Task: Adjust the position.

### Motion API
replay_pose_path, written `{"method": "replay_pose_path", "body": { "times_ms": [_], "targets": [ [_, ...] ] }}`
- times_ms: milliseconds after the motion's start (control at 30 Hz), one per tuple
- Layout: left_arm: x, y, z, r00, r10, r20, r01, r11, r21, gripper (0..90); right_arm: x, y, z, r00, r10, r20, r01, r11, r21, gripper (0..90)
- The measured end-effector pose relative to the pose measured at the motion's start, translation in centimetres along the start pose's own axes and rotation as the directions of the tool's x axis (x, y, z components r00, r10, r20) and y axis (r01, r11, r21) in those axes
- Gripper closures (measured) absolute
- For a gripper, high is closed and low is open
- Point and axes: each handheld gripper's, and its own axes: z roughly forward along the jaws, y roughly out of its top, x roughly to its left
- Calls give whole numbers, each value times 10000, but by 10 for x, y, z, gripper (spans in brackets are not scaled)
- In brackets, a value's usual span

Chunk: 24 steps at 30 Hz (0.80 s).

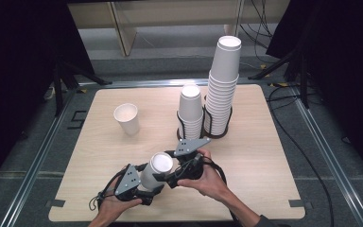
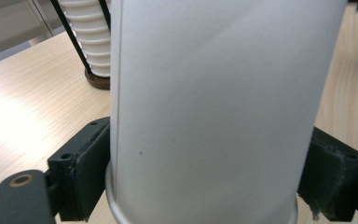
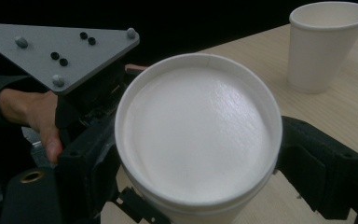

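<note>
A white paper cup is held tilted above the table's near edge, its closed bottom facing up. My left gripper is shut on it near the rolled rim; the cup wall stands between the black jaws. My right gripper is shut on the cup's bottom end, and the recessed base sits between its jaws. The left gripper's grey plate and the hand holding it lie behind the cup. I cannot tell whether this is one cup or nested cups.
A single upright cup stands left of centre on the wooden table. Two upside-down cup stacks, a short one and a tall one, sit in a black wire holder just beyond my grippers.
</note>
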Motion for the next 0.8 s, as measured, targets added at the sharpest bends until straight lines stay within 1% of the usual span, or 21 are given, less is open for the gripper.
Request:
{"method": "replay_pose_path", "body": {
  "times_ms": [67, 100, 133, 167, 200, 233, 267, 300, 333, 367, 400, 433, 467, 500, 533, 600, 667, 700, 733, 767, 800],
  "targets": [
    [-1, 0, 0, 9994, 331, -75, -330, 9993, 177, 137, 0, 0, -2, 10000, 71, -2, -71, 9999, 140, 179],
    [-2, 0, 1, 9994, 335, -39, -334, 9993, 181, 137, -1, 0, -2, 9999, 65, -102, -62, 9997, 248, 180],
    [-1, 1, -1, 9983, 571, -84, -566, 9972, 490, 138, -1, 0, -2, 9999, 67, -124, -63, 9995, 313, 182],
    [-3, 1, 0, 9984, 550, -109, -545, 9976, 425, 138, -1, 0, -2, 9999, 79, -115, -75, 9993, 353, 184],
    [-2, 2, -1, 9969, 788, -41, -784, 9948, 646, 139, -1, -1, -2, 9998, 99, -179, -90, 9986, 513, 187],
    [-2, 2, 0, 9966, 826, -49, -822, 9945, 646, 139, -1, -1, -2, 9997, 105, -203, -93, 9983, 584, 192],
    [-3, 2, -2, 9954, 946, -128, -933, 9924, 799, 139, -1, -1, -2, 9996, 131, -256, -115, 9981, 599, 197],
    [-3, 2, -2, 9955, 945, -107, -933, 9922, 827, 140, 1, -2, -1, 9991, 299, -288, -280, 9974, 671, 200],
    [-3, 3, -3, 9953, 964, -53, -955, 9913, 907, 140, 0, -2, -1, 9993, 189, -329, -165, 9973, 711, 208],
    [-4, 2, -1, 9949, 1005, -38, -999, 9920, 773, 140, 0, -2, 0, 9993, 153, -350, -128, 9975, 688, 219],
    [-4, 3, -2, 9943, 1066, -61, -1056, 9904, 896, 140, 0, -2, 0, 9990, 153, -409, -125, 9976, 674, 219],
    [-4, 3, -2, 9943, 1066, -37, -1059, 9904, 890, 140, 0, -2, 0, 9990, 156, -427, -122, 9969, 779, 220],
    [-4, 3, -2, 9943, 1063, -14, -1058, 9904, 894, 140, 0, -2, 0, 9990, 115, -434, -81, 9970, 774, 222],
    [-4, 3, -2, 9944, 1058, -30, -1052, 9907, 862, 139, 0, -2, 0, 9988, 154, -455, -118, 9969, 781, 224],
    [-3, 2, -2, 9942, 1069, 109, -1074, 9909, 810, 137, 0, -2, 0, 9988, 161, -456, -125, 9970, 766, 226],
    [-3, 2, -2, 9949, 998, 139, -1006, 9926, 684, 122, 0, -2, -1, 9986, 201, -486, -165, 9972, 730, 234],
    [-3, 1, -2, 9969, 750, 221, -760, 9959, 494, 85, 0, -1, -3, 9986, 214, -487, -181, 9975, 688, 243],
    [-3, 0, -2, 9977, 650, 188, -655, 9976, 244, 67, 0, 0, -4, 9983, 299, -504, -265, 9975, 655, 247],
    [-2, 0, -1, 9980, 566, 273, -565, 9984, -33, 55, -1, 0, -4, 9981, 320, -534, -291, 9981, 540, 249],
    [-2, -1, -1, 9989, 423, 204, -416, 9985, -352, 46, -1, 1, -5, 9974, 458, -564, -432, 9980, 468, 251],
    [-2, 0, -3, 9992, 363, 151, -357, 9986, -380, 40, -2, 1, -7, 9971, 511, -571, -491, 9982, 345, 252]
  ]
}}
